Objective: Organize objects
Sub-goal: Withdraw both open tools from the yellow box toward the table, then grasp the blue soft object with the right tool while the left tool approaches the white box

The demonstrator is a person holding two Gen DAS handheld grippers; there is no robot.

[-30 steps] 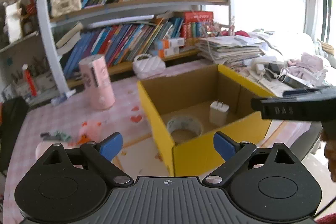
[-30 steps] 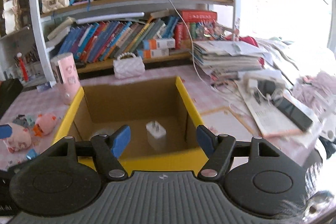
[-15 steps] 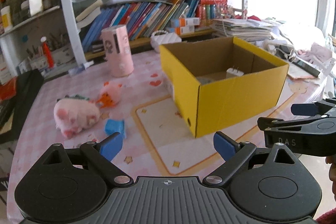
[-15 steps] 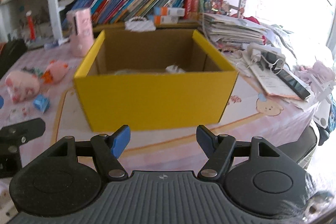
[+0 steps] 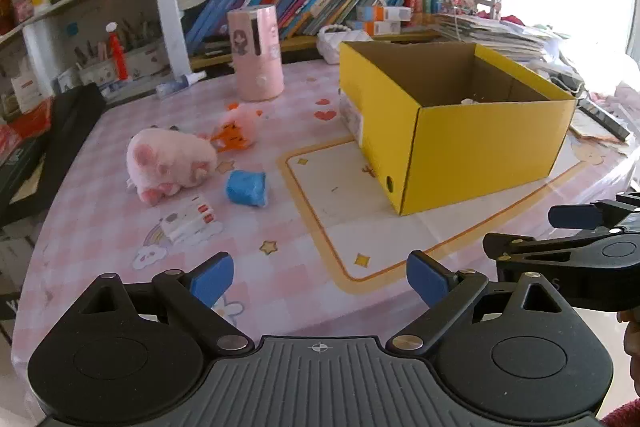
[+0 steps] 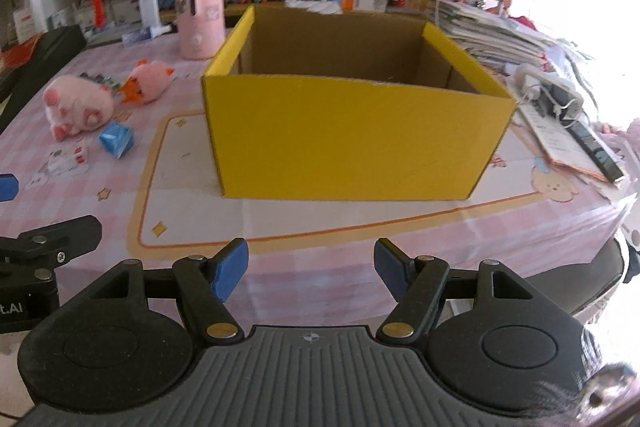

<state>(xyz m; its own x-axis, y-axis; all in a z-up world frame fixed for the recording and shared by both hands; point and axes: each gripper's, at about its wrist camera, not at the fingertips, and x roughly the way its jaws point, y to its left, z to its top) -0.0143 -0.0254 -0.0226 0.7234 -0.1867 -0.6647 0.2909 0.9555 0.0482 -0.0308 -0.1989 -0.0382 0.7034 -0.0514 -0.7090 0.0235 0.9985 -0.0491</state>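
Both grippers hover over the near edge of the table, nothing held. Left gripper [image 5: 320,277]: jaws wide apart. Right gripper [image 6: 311,269]: jaws wide apart as well.

Landmark: yellow box [image 5: 472,131], open top, standing on the pink checked tablecloth [image 5: 100,211].

Left of the box, well apart from it: pink plush pig [image 5: 168,161] lying on its side; a smaller pink and orange plush [image 5: 236,131] just behind it, touching or nearly so; a blue cup-like object [image 5: 246,187] tipped over, nearer the box than the pig; a small white and red item [image 5: 190,217] in front of the pig. Behind and left of the box, a pink cylinder [image 5: 258,53] stands upright.

Left wrist view only: something pale [image 5: 466,101] barely showing inside the box near its right wall; too little visible to identify. The right gripper's side profile also shows at this view's right edge.

Right wrist view only: the box's plain front wall; interior floor hidden. Right of the box, a paper stack [image 6: 500,35] and a dark flat device [image 6: 596,149] on papers.
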